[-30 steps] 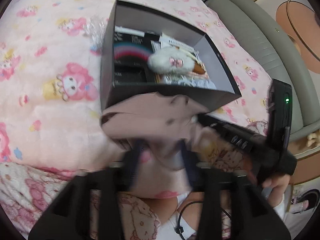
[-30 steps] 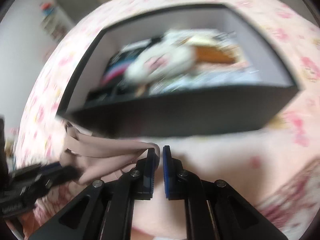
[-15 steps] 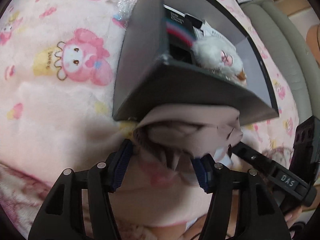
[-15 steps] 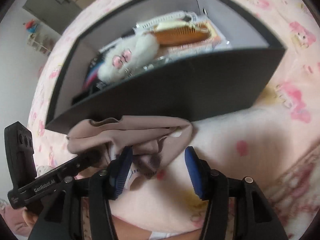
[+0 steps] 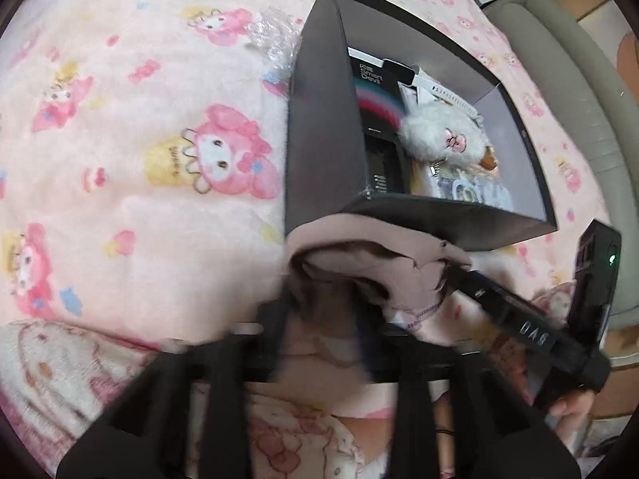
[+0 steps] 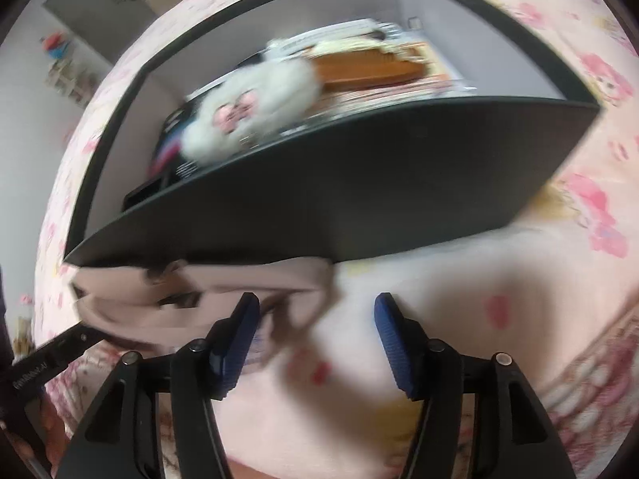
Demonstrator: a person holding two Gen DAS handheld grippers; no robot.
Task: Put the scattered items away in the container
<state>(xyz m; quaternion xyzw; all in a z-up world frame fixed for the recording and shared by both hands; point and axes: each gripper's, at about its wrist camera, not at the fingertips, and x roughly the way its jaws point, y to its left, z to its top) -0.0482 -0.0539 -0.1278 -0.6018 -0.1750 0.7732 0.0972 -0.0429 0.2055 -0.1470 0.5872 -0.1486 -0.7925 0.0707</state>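
A bunched beige cloth (image 5: 371,263) lies against the near corner of the black box (image 5: 319,139) on the bed. My left gripper (image 5: 323,311) is blurred. Its jaws are closing, with the cloth bunched between them. In the right wrist view the cloth (image 6: 199,279) stretches left from the box's front wall (image 6: 359,183). My right gripper (image 6: 315,319) has its jaws opening; the cloth's right end hangs between them and the blue pads (image 6: 391,343) do not press it. Inside the box lie a white plush (image 5: 439,135), an orange comb (image 6: 367,68) and other items.
A pink cartoon-print blanket (image 5: 139,219) covers the bed. Crinkled clear plastic (image 5: 275,36) lies beside the box's far left wall. A grey sofa (image 5: 579,99) runs along the right. A person's hand (image 5: 571,407) holds the right gripper's handle at the lower right.
The right gripper went from shut at the cloth's edge to wide open. The left gripper sank toward the bed with the cloth, close under the box's near corner.
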